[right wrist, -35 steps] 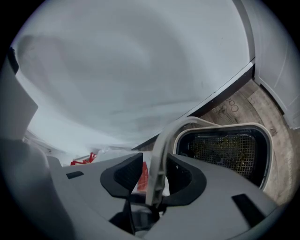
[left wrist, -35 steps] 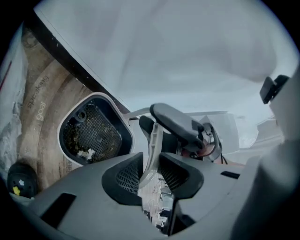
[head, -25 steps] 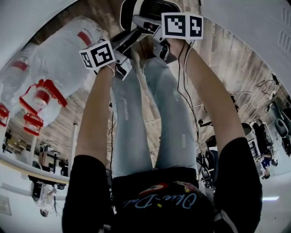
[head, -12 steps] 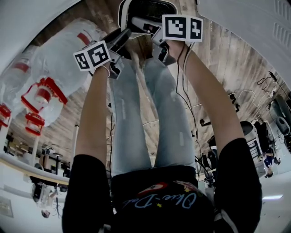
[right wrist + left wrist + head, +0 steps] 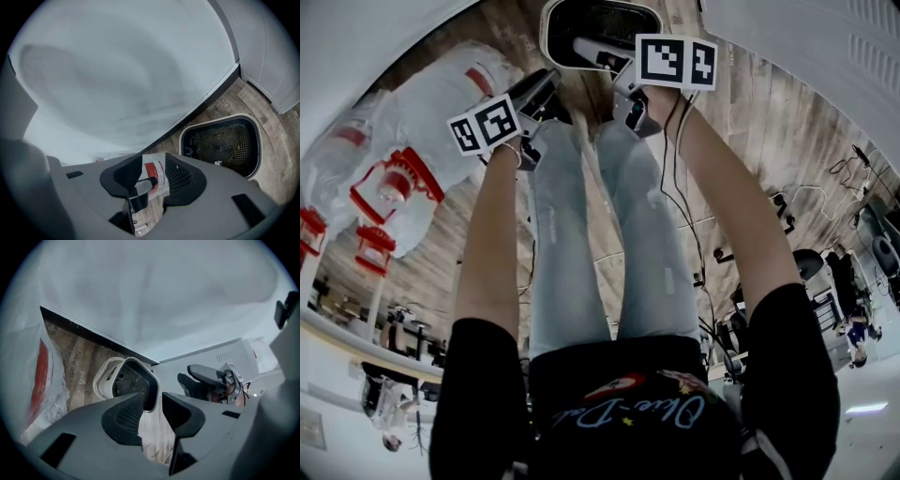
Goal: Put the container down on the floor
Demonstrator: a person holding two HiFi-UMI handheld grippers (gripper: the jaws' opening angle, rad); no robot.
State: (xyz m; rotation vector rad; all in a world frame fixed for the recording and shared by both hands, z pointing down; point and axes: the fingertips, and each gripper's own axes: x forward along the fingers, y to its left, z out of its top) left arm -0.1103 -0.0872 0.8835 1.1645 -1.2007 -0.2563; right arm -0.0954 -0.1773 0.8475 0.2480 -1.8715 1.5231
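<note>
The container (image 5: 600, 21), a white basket with a dark mesh inside, rests on the wooden floor at the top of the head view, in front of the person's feet. My left gripper (image 5: 536, 91) hangs to its left and clear of it. Its jaws (image 5: 152, 401) are closing with nothing between them, and the container (image 5: 126, 380) lies beyond them. My right gripper (image 5: 598, 54) hovers over the container's near side. It (image 5: 152, 174) is shut on a thin white card with a red patch (image 5: 153, 177). The container (image 5: 220, 145) sits on the floor to its right.
The person's legs (image 5: 609, 234) stretch down the middle. Large clear plastic bags with red-capped items (image 5: 403, 159) lie on the floor at left. A white wall (image 5: 117, 70) with a dark skirting runs behind the container. Cables (image 5: 853, 169) and a chair (image 5: 816, 272) are at right.
My left gripper has drawn away from the container's rim toward the left, with its jaws now free of it. The container has stayed on the floor. The right gripper has barely moved.
</note>
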